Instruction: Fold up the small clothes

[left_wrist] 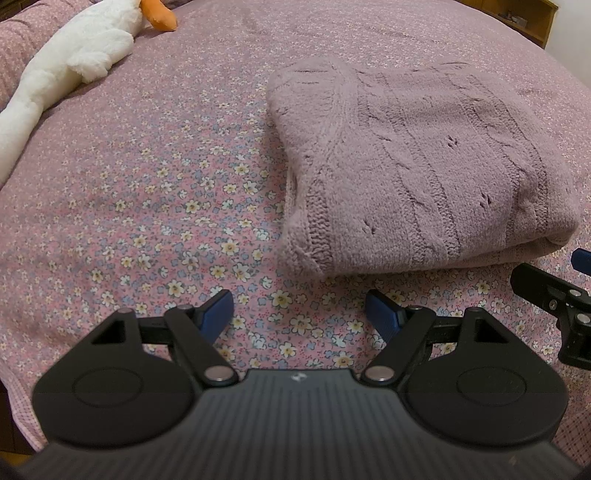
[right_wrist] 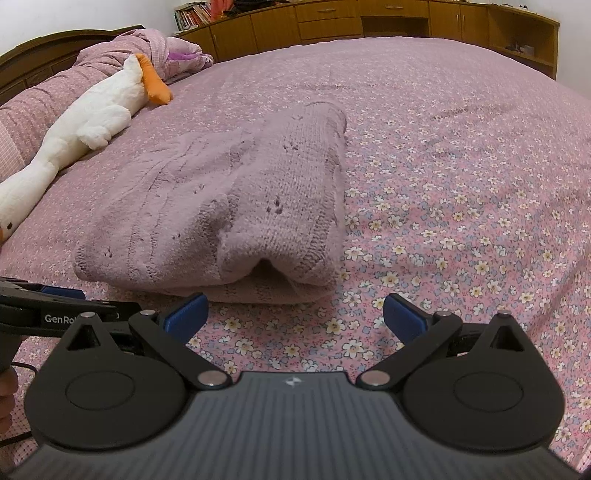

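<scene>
A mauve knitted sweater (left_wrist: 417, 162) lies folded into a thick bundle on the floral bedspread (left_wrist: 147, 206); it also shows in the right wrist view (right_wrist: 229, 206). My left gripper (left_wrist: 300, 314) is open and empty, just short of the sweater's near left corner. My right gripper (right_wrist: 293, 317) is open and empty, just short of the sweater's near right edge. The right gripper's side shows at the right edge of the left wrist view (left_wrist: 569, 299). The left gripper's side shows at the left edge of the right wrist view (right_wrist: 55, 310).
A white plush goose with an orange beak (right_wrist: 92, 122) lies along the left side of the bed, also in the left wrist view (left_wrist: 74, 59). A bundled pink quilt (right_wrist: 147, 48) sits behind it. Wooden cabinets (right_wrist: 369, 22) line the far wall.
</scene>
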